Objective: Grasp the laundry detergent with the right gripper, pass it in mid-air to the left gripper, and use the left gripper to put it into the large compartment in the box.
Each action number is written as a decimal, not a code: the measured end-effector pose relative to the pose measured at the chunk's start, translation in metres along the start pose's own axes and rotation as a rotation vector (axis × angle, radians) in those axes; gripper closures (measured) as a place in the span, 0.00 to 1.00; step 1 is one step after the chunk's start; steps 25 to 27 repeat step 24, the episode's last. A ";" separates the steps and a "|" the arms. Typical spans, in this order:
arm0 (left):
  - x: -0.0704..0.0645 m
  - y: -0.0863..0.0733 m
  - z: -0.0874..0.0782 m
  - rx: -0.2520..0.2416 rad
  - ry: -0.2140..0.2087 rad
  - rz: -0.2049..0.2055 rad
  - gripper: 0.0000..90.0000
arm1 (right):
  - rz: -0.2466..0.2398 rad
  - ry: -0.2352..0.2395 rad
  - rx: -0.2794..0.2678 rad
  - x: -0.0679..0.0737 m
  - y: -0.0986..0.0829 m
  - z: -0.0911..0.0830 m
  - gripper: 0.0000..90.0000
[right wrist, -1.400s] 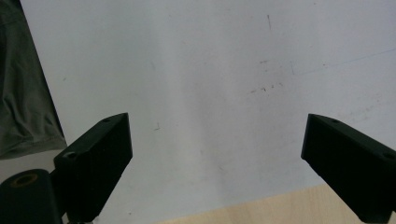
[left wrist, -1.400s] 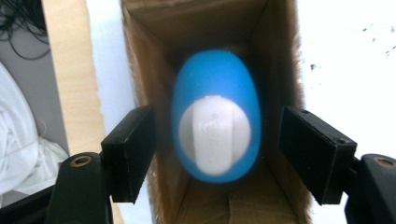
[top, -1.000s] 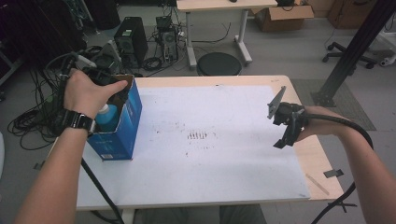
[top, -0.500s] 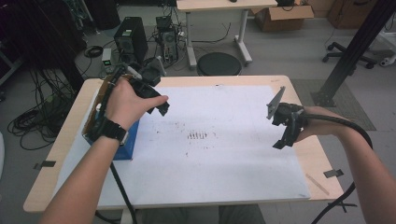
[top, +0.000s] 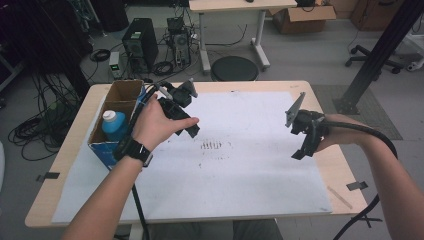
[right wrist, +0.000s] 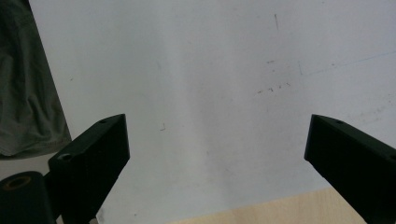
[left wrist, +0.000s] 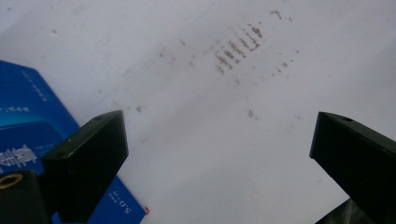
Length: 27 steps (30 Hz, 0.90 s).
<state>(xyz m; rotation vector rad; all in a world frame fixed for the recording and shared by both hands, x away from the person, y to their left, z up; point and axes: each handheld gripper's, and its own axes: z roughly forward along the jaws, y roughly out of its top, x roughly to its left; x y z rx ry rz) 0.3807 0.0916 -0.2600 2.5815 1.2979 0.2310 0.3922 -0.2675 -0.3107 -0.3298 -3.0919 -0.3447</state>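
Hovering over desk (top: 250, 200): left tongs (top: 187, 122) gaping, empty, just beside blue box (top: 107, 145) holding bottle (top: 114, 125); right tongs (top: 302, 145) gaping, empty, well apart.

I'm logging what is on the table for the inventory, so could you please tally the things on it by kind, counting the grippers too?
Blue carton: 1
Blue bottle with a white cap, standing in the carton: 1
White sheet covering the table: 1
Grippers, left gripper and right gripper, both open and holding nothing: 2
Total: 5
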 end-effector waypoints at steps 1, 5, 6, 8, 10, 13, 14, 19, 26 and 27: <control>-0.001 -0.001 0.002 -0.007 -0.008 -0.002 0.05 | -0.003 0.001 -0.004 0.000 0.000 0.000 0.07; -0.003 -0.001 0.005 -0.001 -0.012 -0.003 0.05 | 0.002 0.007 -0.005 0.000 0.000 0.000 0.07; -0.003 -0.001 0.005 -0.001 -0.012 -0.003 0.05 | 0.002 0.007 -0.005 0.000 0.000 0.000 0.07; -0.004 -0.002 0.005 0.000 -0.023 0.005 0.05 | 0.005 0.005 -0.003 0.001 0.000 0.000 0.07; -0.005 -0.001 0.006 0.004 -0.021 0.005 0.05 | 0.008 0.006 -0.005 0.001 0.000 0.001 0.07; -0.005 -0.001 0.007 0.011 -0.017 0.005 0.05 | 0.007 0.006 -0.002 0.001 0.000 0.001 0.07; -0.006 -0.001 0.008 0.013 -0.018 0.007 0.05 | 0.010 0.005 0.002 0.002 0.000 0.002 0.07; -0.007 -0.001 0.007 0.002 -0.027 0.016 0.05 | 0.005 0.012 0.005 0.002 -0.001 0.003 0.07; -0.007 -0.001 0.007 0.005 -0.025 0.016 0.05 | 0.002 0.014 0.010 0.002 0.000 0.004 0.07; -0.007 -0.001 0.007 0.005 -0.025 0.016 0.05 | 0.002 0.014 0.010 0.002 0.000 0.004 0.07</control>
